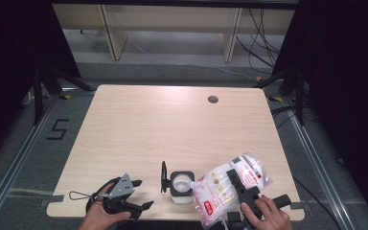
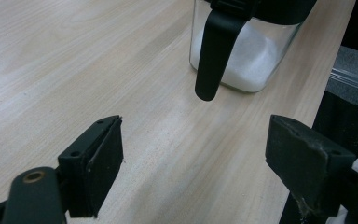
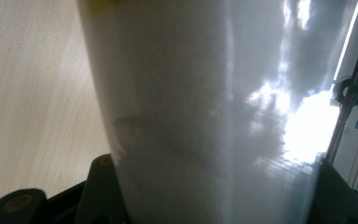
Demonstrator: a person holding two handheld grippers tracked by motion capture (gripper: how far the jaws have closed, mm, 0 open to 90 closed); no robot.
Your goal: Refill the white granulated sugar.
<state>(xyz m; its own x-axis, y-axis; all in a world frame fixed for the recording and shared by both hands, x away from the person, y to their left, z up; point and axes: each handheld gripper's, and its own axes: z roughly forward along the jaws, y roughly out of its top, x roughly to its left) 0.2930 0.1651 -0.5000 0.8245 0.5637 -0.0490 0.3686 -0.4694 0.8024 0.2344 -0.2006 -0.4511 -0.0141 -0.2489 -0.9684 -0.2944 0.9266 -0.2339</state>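
Pale wood grain covers the table [image 1: 139, 129], and everything in hand sits along its near edge. At about six o'clock on the tabletop stands a clear jar [image 1: 181, 185] with a black rim, partly filled with white grains, its black lid [image 1: 163, 177] swung upright at the jar's nine o'clock side. Just beside it, at its three o'clock, a plastic bag [image 1: 220, 189] of white grains with red print is tilted, its lower corner at the jar's rim. The right gripper [image 1: 239, 188] grasps this bag across its middle, jaws clamped on either side. The left gripper [image 1: 141, 207] rests at seven o'clock near the table's edge, jaws released, nothing between them. A small grey hole [image 1: 213, 99] lies well apart at one o'clock.

The left gripper view adds the jar's glass wall [image 2: 249, 56], the grains [image 2: 251, 63] heaped inside and the hanging black clasp [image 2: 214, 51]. The right gripper view shows the bag [image 3: 205, 116] close up, blocking the jar.
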